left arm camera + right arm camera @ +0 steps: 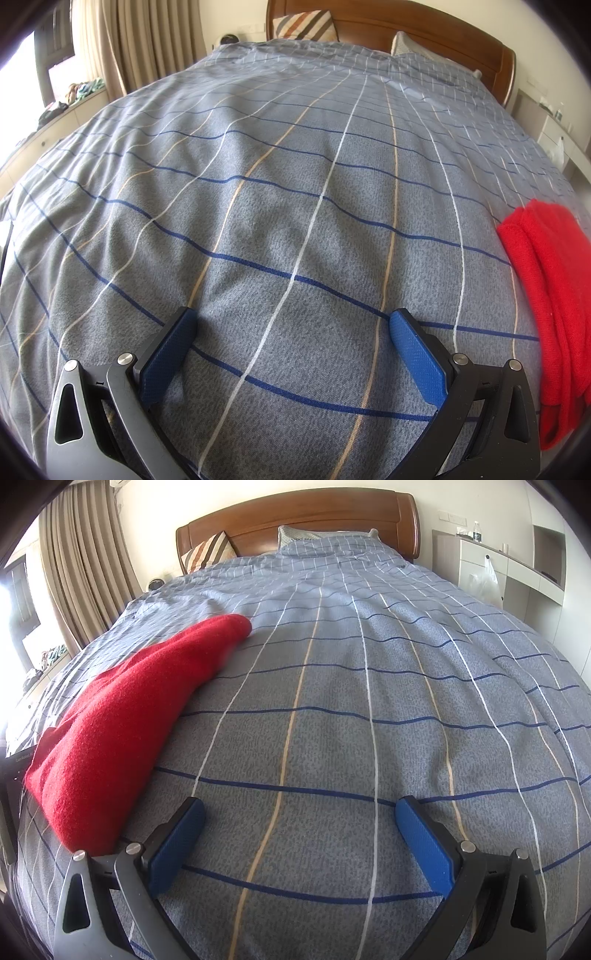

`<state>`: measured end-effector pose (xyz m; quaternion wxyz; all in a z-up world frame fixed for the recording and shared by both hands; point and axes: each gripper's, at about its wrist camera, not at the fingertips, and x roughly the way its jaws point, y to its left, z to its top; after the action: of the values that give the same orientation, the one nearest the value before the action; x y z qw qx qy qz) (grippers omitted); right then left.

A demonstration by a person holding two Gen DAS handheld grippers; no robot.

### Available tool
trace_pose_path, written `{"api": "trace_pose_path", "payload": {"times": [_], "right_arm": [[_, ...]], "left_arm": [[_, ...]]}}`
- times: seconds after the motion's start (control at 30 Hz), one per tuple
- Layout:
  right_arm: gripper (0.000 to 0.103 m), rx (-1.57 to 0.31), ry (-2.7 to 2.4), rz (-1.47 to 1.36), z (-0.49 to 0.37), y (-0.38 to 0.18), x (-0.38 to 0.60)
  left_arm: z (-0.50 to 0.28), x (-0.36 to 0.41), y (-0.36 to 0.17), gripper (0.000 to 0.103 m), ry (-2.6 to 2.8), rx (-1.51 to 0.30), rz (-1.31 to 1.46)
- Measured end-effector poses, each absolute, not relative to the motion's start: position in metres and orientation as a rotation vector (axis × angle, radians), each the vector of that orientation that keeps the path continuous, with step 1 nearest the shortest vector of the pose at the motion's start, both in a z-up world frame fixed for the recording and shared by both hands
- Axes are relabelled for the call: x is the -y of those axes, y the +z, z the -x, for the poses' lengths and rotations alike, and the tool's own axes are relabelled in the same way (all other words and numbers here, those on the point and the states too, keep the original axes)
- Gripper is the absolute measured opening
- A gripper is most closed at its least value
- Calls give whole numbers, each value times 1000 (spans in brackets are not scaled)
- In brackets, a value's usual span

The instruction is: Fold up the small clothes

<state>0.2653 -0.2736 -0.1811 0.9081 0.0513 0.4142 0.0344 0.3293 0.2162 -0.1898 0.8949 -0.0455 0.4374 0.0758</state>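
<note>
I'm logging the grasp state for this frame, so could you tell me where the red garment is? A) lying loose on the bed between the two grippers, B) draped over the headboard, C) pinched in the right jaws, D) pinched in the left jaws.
A: the red garment lies on the checked bedspread, and both grippers' jaws stand wide open and empty.

Your left gripper (291,323) and right gripper (300,812) look alike: each carries two textured blue pads (173,350) on black angular fingers, joined to dark grey cut-out link arms by round silver pivot pins (467,846).
</note>
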Motion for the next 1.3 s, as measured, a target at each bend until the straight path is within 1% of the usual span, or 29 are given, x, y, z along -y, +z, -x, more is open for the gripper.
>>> {"api": "trace_pose_path", "payload": {"times": [0.77, 1.13, 1.23, 1.3], "right_arm": [[102, -823, 122, -194, -261, -179, 286], [102, -823, 122, -194, -261, -179, 286], [102, -831, 119, -185, -262, -180, 285], [102, -841, 122, -184, -263, -180, 285]], "left_arm": [[-330, -216, -190, 103, 160, -908, 89], [-330, -216, -190, 103, 161, -910, 90], [-335, -218, -186, 103, 150, -962, 98], [-331, -220, -178, 101, 99, -986, 154]]}}
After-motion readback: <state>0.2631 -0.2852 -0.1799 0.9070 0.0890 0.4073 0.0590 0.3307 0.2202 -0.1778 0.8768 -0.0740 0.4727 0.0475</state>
